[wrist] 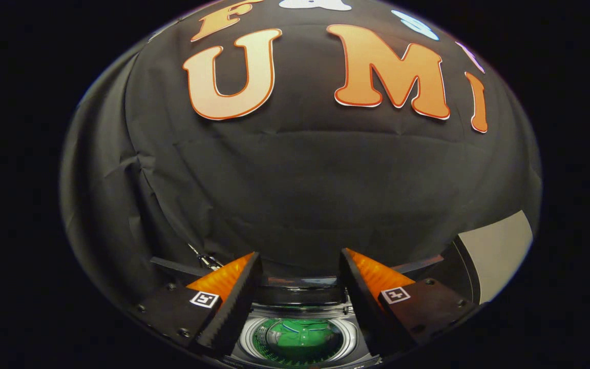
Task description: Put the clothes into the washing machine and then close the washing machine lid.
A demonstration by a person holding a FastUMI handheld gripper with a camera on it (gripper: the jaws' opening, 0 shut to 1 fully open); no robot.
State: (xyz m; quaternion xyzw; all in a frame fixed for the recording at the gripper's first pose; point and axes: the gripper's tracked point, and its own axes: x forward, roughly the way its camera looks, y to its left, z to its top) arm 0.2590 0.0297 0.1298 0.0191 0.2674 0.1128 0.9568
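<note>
My gripper (300, 259) is open, its two fingers spread wide with nothing between them. Below and between the fingers lies the top of the washing machine (300, 300), its round drum opening ringed by a pale rim (248, 338). A green garment (300, 337) lies inside the drum. The raised lid (300, 294) shows as a dark band standing behind the opening. The gripper hovers above the machine, apart from it.
The booth's black cloth wall (300, 184) rises close behind the machine. A pale panel (500, 251) stands to the right beyond the right finger. A small metal clip (205, 260) hangs on the cloth near the left finger.
</note>
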